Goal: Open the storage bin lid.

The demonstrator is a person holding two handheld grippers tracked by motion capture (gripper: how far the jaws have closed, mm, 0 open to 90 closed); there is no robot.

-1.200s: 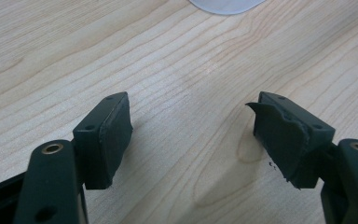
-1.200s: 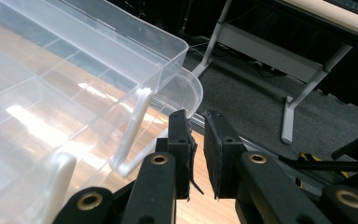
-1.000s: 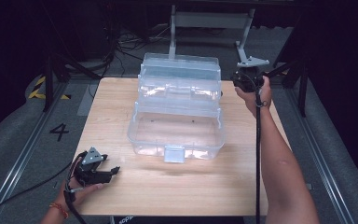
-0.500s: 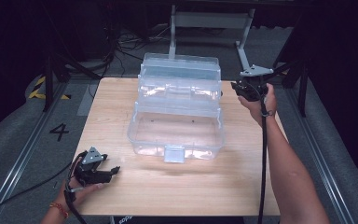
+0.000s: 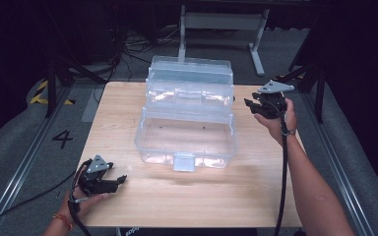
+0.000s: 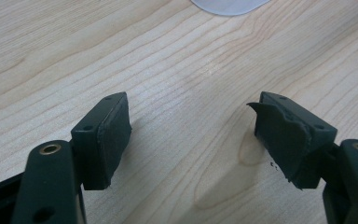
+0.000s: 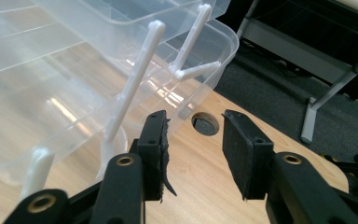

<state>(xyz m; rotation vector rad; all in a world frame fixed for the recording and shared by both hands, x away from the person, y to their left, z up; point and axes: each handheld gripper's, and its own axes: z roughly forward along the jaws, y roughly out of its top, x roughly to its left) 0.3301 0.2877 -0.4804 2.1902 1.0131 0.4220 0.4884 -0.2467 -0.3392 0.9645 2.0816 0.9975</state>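
A clear plastic tiered box (image 5: 187, 123) stands open in the middle of the wooden table (image 5: 128, 118), its trays stepped back and a latch tab at its front. My right gripper (image 5: 248, 103) hovers just off the box's right side, apart from it. In the right gripper view my right gripper (image 7: 193, 122) is open and holds nothing, with the box's white hinge arms (image 7: 137, 65) right beside its left jaw. My left gripper (image 5: 121, 179) rests low at the table's near left corner. The left gripper view shows my left gripper (image 6: 191, 106) wide open over bare wood.
A round cable hole (image 7: 205, 124) is cut in the table beyond the right jaws. A metal stand (image 5: 221, 22) and cables lie on the floor behind the table. A rounded corner of the box (image 6: 228, 5) edges into the top of the left gripper view.
My right gripper has drawn back toward the person along the box's right side, from beside the upper trays to a lower spot. The left gripper has stayed put.
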